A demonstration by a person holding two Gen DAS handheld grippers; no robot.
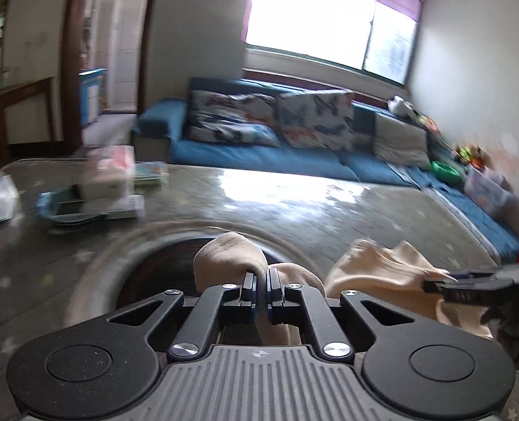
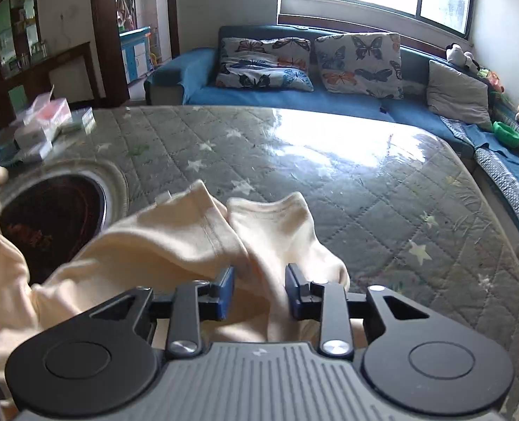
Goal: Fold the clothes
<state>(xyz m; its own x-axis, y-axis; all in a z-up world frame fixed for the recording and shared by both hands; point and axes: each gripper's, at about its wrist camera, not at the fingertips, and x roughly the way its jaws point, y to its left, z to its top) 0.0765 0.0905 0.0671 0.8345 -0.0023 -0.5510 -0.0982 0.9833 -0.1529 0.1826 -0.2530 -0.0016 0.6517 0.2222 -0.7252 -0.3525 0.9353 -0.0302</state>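
A cream garment (image 2: 175,242) is held up over a table with a grey quilted star-pattern cover (image 2: 364,189). My left gripper (image 1: 261,275) is shut on a bunched fold of the garment (image 1: 231,256). My right gripper (image 2: 259,282) has its jaws partly apart with the cloth running between the blue pads; it looks clamped on a thick fold. The right gripper's fingers also show at the right edge of the left wrist view (image 1: 470,284), holding the other end of the cloth (image 1: 382,266). The left wrist view is motion-blurred.
A round dark opening with a metal rim (image 2: 56,224) is set in the table at the left. Boxes and packets (image 2: 42,122) are stacked at the table's far left corner. A blue sofa with butterfly cushions (image 2: 312,63) runs behind and along the right.
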